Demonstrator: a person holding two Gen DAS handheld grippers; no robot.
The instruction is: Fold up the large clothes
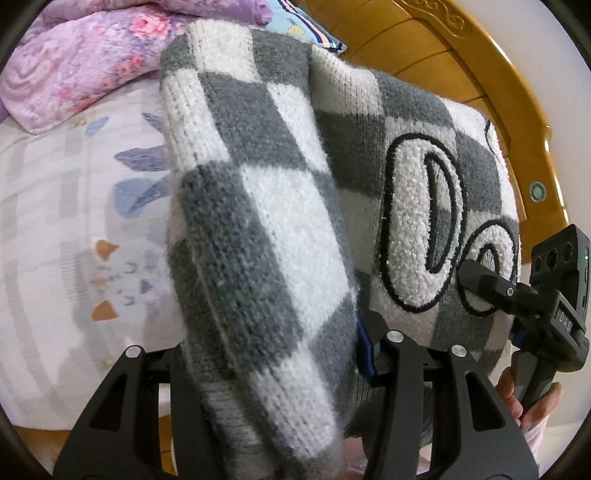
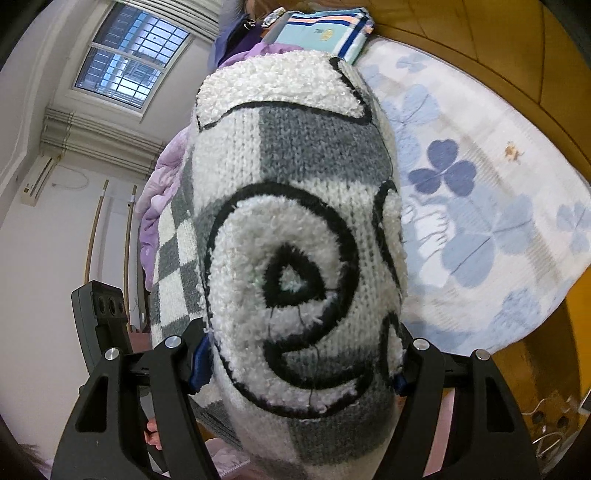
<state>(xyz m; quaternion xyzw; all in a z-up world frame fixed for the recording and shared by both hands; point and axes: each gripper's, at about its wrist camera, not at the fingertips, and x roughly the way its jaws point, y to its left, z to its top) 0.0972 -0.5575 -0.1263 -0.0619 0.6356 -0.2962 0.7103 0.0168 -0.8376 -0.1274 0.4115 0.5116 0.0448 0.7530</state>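
Starting at your left, the left hand-held gripper [image 1: 280, 354] is clamped on a thick bundle of the checkered knit sweater [image 1: 258, 206], a grey-and-white garment with fuzzy white letters outlined in black. The sweater is off the bed, carried between both tools, and its bulk fills the middle of both wrist views. Behind it on the left lie a purple floral quilt [image 1: 77, 70] and the pale bedsheet [image 1: 55, 221] printed with blue clover leaves. Moving right, the lettered front of the sweater stretches across to the right hand-held gripper [image 2: 301, 356], which grasps the garment with its jaws standing wide around a fat roll of knit. A striped folded cloth [image 2: 321, 33] sits at the far end of the bed, and the curved wooden headboard [image 1: 461, 55] rims the right side. Your right hand [image 1: 532, 398] shows below its tool. The risks, as a judgement: each grip holds several loose layers, not one edge, so an inner layer could slide free and spoil the fold when you lay it down. The heavy knit sags between the tools, and it could land bunched or twisted unless you keep the span taut. Setting it down too near the quilt could snag it or crowd the fold.
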